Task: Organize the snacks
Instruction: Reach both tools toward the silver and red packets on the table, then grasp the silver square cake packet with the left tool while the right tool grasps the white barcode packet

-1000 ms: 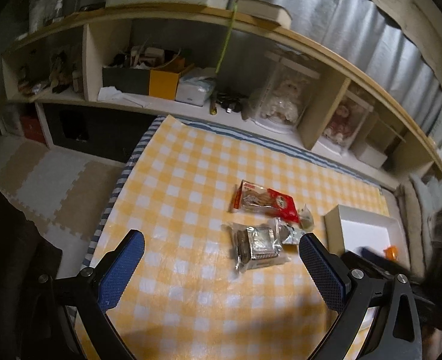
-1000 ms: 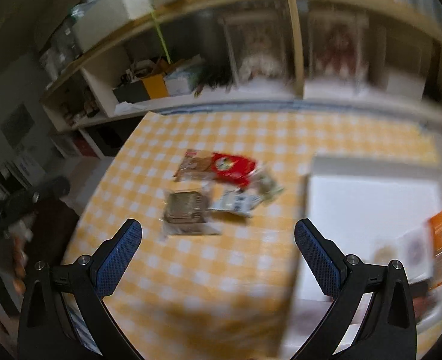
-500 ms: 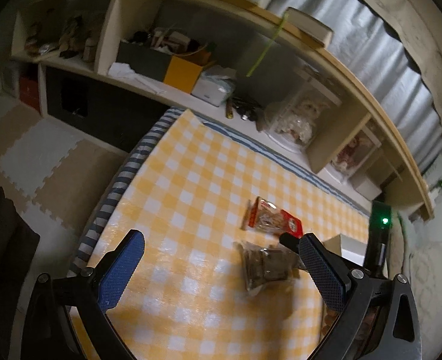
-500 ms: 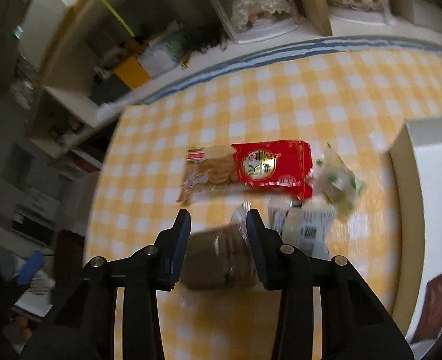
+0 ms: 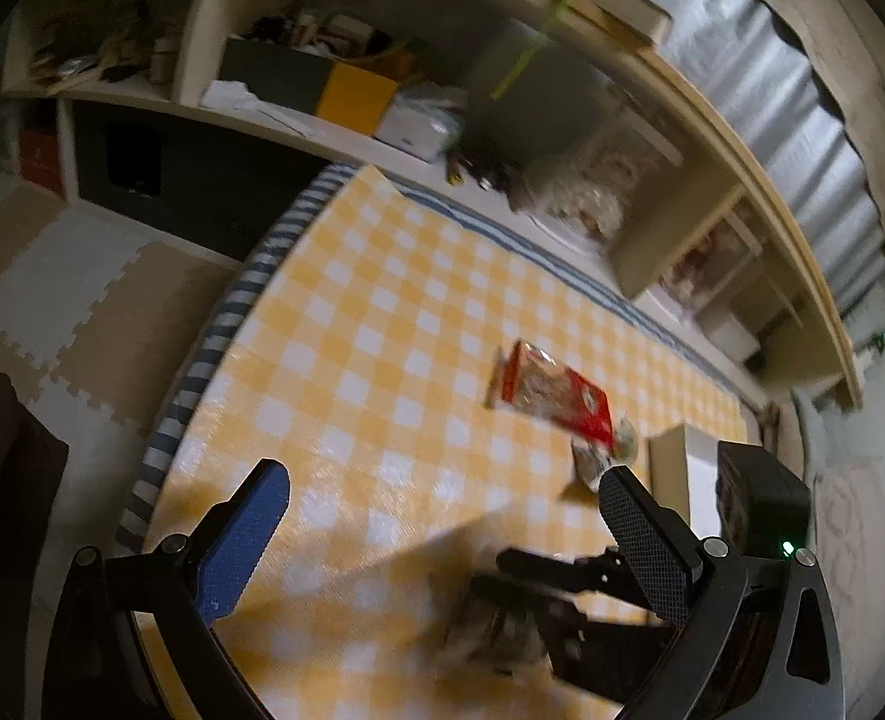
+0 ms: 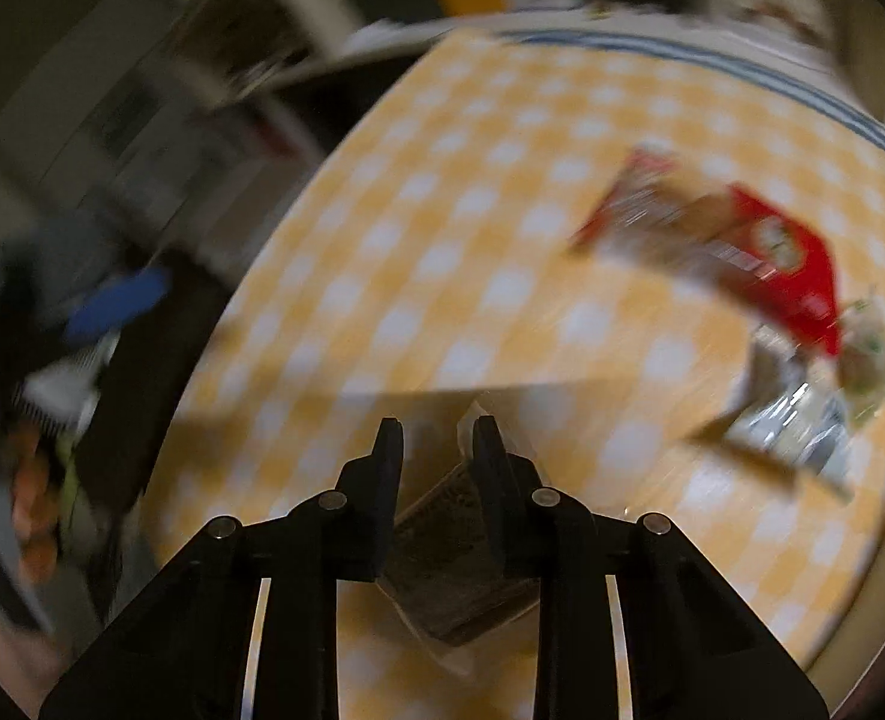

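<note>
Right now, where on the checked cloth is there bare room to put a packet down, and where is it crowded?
Bare: the wide stretch of checked cloth between the striped edge and the red packet. Crowded: by the white box, where the red packet and silver packets bunch.

left gripper (image 5: 442, 516): black plastic arms, silver round screws at the joints, blue textured pads inside the jaws
right gripper (image 6: 436, 444): black angular arms, silver screws, narrow dark fingers
housing (image 5: 760, 510): black box, small green light
</note>
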A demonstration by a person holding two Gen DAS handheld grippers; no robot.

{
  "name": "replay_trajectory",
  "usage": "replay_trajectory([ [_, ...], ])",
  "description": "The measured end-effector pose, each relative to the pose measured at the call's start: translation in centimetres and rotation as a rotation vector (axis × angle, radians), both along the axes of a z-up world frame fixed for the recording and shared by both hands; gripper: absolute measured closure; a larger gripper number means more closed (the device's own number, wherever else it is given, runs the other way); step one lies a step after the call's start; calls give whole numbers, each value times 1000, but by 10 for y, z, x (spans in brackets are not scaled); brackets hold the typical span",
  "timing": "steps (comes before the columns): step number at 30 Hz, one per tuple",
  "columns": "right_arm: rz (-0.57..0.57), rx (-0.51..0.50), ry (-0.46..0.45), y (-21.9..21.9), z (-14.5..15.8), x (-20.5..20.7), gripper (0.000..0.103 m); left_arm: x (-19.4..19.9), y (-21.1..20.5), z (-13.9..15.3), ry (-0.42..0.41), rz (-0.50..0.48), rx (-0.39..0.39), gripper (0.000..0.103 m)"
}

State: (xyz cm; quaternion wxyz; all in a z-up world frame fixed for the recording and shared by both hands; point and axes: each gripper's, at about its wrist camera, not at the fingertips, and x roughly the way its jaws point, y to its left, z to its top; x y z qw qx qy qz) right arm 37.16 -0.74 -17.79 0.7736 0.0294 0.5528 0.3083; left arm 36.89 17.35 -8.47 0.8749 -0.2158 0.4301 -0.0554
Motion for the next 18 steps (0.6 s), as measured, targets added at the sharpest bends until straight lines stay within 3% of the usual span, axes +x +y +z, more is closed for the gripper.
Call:
replay_trajectory([
  [2,58,0,8,0,4,-16,78,-1,-8,-1,14,-40,5,2],
  [5,49,6,0,-19,16,-25,78,-1,-23,-4,38,-86,39,12],
  [10,-134,-6,-76,-76,45,-1,78,2,-57,-16,88,-169,91,31],
  [14,-297,-40,-114,-114,52,32,78,5,-86,-32,143,-249,138,35],
  [18,-362,-74,-48,-133,36,54,78,9,-109,-49,194,-307,189,35],
])
